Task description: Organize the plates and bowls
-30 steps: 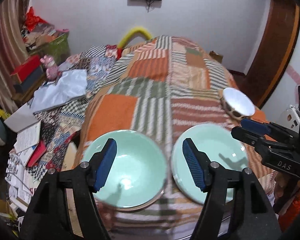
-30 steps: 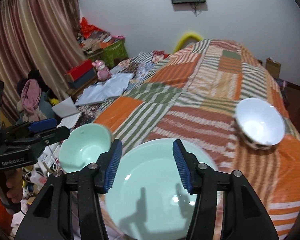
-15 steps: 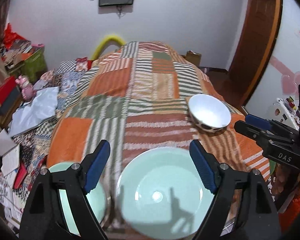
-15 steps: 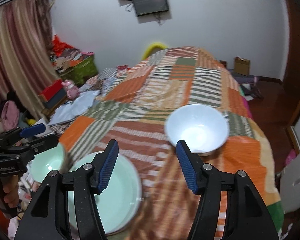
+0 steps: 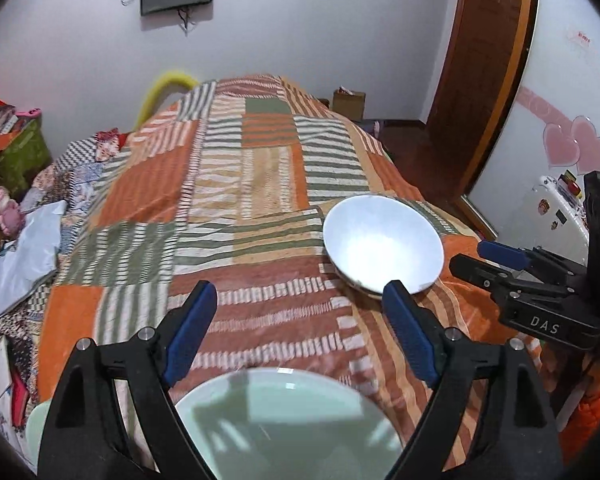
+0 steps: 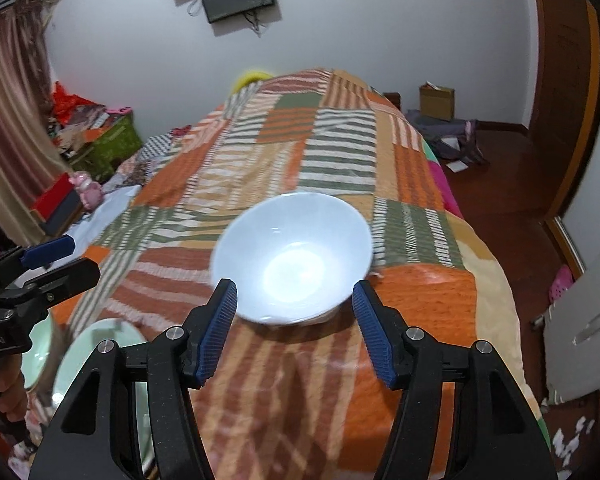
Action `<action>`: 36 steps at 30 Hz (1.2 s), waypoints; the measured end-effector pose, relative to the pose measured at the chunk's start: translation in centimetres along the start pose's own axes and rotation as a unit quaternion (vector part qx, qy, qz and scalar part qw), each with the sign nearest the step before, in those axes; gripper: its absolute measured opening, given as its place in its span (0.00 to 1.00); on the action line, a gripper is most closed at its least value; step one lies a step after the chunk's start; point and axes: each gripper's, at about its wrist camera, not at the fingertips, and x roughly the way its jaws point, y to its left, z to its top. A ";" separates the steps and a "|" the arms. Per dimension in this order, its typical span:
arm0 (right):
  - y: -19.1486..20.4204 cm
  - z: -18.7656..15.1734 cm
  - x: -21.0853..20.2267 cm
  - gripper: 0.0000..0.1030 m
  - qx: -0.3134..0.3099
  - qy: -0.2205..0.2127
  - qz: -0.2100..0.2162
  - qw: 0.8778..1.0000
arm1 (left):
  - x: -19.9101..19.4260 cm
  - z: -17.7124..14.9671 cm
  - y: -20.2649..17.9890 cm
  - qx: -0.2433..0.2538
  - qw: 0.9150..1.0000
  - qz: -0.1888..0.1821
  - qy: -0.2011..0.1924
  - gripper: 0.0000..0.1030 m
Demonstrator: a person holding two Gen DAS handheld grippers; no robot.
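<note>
A white bowl (image 5: 382, 248) (image 6: 294, 258) sits upright on the patchwork quilt. My right gripper (image 6: 294, 290) hovers just in front of it, open, its blue pads (image 6: 220, 320) on either side of the bowl's near rim and not touching it. My left gripper (image 5: 298, 296) is over bare quilt to the left of the bowl, with its jaws opening and nothing between them. A pale green plate (image 5: 288, 428) (image 6: 96, 344) lies below the left fingers. A pale green bowl (image 5: 34, 428) (image 6: 38, 354) peeks in at the far left, mostly hidden.
The quilt (image 5: 240, 184) covers a bed that drops off at the right to a dark wooden floor (image 6: 500, 184). Clutter and a green crate (image 6: 108, 144) line the left side. A person's hand (image 6: 4, 392) holds the left gripper's handle.
Both views have swung right, away from the green bowl and plate, toward the white bowl. The left jaws have widened. The white bowl now sits close in front of the right fingers.
</note>
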 end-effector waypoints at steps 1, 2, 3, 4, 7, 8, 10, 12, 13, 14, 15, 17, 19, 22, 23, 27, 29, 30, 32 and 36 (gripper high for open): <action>-0.2 0.1 0.4 0.55 0.001 0.002 -0.005 1.000 | 0.9 0.2 -0.1 0.002 1.000 -0.004 0.004 0.82; -0.5 0.2 0.9 0.55 0.000 0.005 -0.010 1.000 | 1.5 0.4 -0.2 0.004 1.000 -0.006 0.007 0.82; -0.7 0.3 1.3 0.55 0.001 0.008 -0.015 1.000 | 2.2 0.6 -0.2 0.005 1.000 -0.009 0.010 0.80; -1.0 0.4 1.7 0.55 0.002 0.010 -0.018 1.000 | 2.9 0.7 -0.3 0.006 1.000 -0.012 0.012 0.78; -1.8 0.5 2.9 0.48 0.008 0.018 -0.026 0.999 | 5.0 1.2 -0.3 0.009 0.999 -0.017 0.028 0.67; -2.1 0.6 3.3 0.44 0.008 0.023 -0.027 0.999 | 5.6 1.3 -0.3 0.009 0.999 -0.021 0.035 0.64; -2.6 0.7 4.1 0.42 0.014 0.030 -0.026 0.999 | 6.9 1.6 -0.3 0.008 0.998 -0.029 0.048 0.61; -3.1 0.7 4.7 0.41 0.021 0.037 -0.024 0.999 | 8.0 1.8 -0.5 0.008 0.998 -0.032 0.053 0.59; -3.2 0.8 5.0 0.39 0.024 0.040 -0.025 0.999 | 8.4 1.8 -0.6 0.009 0.998 -0.034 0.055 0.58; -3.4 0.8 5.3 0.38 0.027 0.045 -0.024 0.998 | 8.8 1.9 -0.7 0.010 0.998 -0.035 0.058 0.56; -3.4 0.9 5.5 0.37 0.029 0.048 -0.021 0.998 | 9.4 1.9 -0.8 0.010 0.997 -0.038 0.063 0.54; -3.7 0.8 5.8 0.36 0.030 0.053 -0.020 0.998 | 10.3 2.0 -0.9 0.009 0.996 -0.042 0.073 0.50; -3.9 0.8 6.2 0.34 0.032 0.060 -0.014 0.998 | 11.2 2.1 -1.1 0.007 0.995 -0.045 0.084 0.48; -4.0 0.9 6.7 0.31 0.032 0.068 -0.008 0.997 | 12.3 2.3 -1.2 0.000 0.994 -0.054 0.099 0.43; -4.0 0.9 7.0 0.30 0.031 0.069 -0.006 0.997 | 12.7 2.3 -1.3 -0.002 0.993 -0.057 0.104 0.41; -3.9 0.8 7.7 0.27 0.028 0.078 -0.003 0.997 | 14.2 2.3 -1.3 -0.018 0.988 -0.080 0.134 0.30; -3.6 0.7 7.8 0.25 0.021 0.080 0.001 0.997 | 14.9 2.2 -1.3 -0.023 0.986 -0.083 0.144 0.27; -3.4 0.7 7.8 0.25 0.018 0.080 0.000 0.997 | 15.1 2.2 -1.4 -0.025 0.985 -0.085 0.146 0.26; -3.2 0.6 7.8 0.25 0.012 0.078 -0.003 0.997 | 15.5 2.1 -1.5 -0.028 0.983 -0.093 0.154 0.23; -3.4 0.7 7.7 0.25 0.017 0.077 0.003 0.997 | 16.1 2.0 -1.9 -0.026 0.982 -0.092 0.160 0.21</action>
